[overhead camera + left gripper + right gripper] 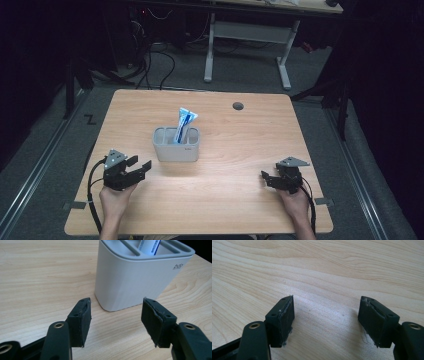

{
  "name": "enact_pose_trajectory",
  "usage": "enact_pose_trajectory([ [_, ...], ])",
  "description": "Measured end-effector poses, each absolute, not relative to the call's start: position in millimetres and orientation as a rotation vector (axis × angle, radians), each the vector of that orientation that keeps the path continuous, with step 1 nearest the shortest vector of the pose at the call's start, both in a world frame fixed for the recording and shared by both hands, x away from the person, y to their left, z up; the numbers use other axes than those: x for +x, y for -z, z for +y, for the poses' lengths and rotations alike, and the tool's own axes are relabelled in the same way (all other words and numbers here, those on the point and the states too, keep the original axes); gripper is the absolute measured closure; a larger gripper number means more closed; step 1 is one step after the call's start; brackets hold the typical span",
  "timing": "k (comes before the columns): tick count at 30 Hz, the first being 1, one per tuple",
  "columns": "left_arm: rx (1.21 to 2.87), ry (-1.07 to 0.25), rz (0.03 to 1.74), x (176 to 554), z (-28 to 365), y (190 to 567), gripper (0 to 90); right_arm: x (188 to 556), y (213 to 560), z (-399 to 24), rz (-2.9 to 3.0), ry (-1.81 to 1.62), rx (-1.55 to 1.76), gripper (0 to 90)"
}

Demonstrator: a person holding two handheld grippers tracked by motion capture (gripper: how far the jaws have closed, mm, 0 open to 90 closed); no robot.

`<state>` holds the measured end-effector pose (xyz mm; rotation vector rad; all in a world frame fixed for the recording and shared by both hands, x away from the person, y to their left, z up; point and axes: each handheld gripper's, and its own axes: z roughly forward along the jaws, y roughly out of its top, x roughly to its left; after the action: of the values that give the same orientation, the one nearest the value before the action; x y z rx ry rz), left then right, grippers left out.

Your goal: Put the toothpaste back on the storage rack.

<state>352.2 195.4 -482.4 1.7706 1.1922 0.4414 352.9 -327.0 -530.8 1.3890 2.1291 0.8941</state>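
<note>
Near edge of the high view: two forearms come in from the bottom, each hand around a black gripper. Left gripper (139, 166) sits near the table's left front, jaws spread apart with nothing between them, aimed toward the grey holder (176, 145); in the left gripper view the holder (140, 277) stands just beyond the pads, not touching them. Right gripper (265, 178) rests near the right front, jaws likewise released and empty, bare wood between them. Holder stands upright around the table's middle, slightly left, well apart from the right gripper; a blue-and-white tube (185, 124) stands tilted in one of its compartments. Table (250, 140): pale wood grain, round cable hole (238, 106) at far right. Room dim; grey carpet, cables on the floor, white-legged desk (247, 47) beyond the far edge.
</note>
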Motion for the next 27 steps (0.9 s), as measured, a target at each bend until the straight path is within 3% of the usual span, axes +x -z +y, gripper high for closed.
enact_pose_trajectory([
  [17, 1.792, -0.434, 1.223, 358.9, 181.0, 507.0, 41.7, 352.9, 530.8, -327.0, 2.13, -0.894, 1.388, 29.3],
  [27, 1.841, -0.494, 1.23, 360.2, 171.0, 515.3, 41.7, 352.8, 530.8, -327.0, 2.13, -0.894, 1.388, 29.3],
])
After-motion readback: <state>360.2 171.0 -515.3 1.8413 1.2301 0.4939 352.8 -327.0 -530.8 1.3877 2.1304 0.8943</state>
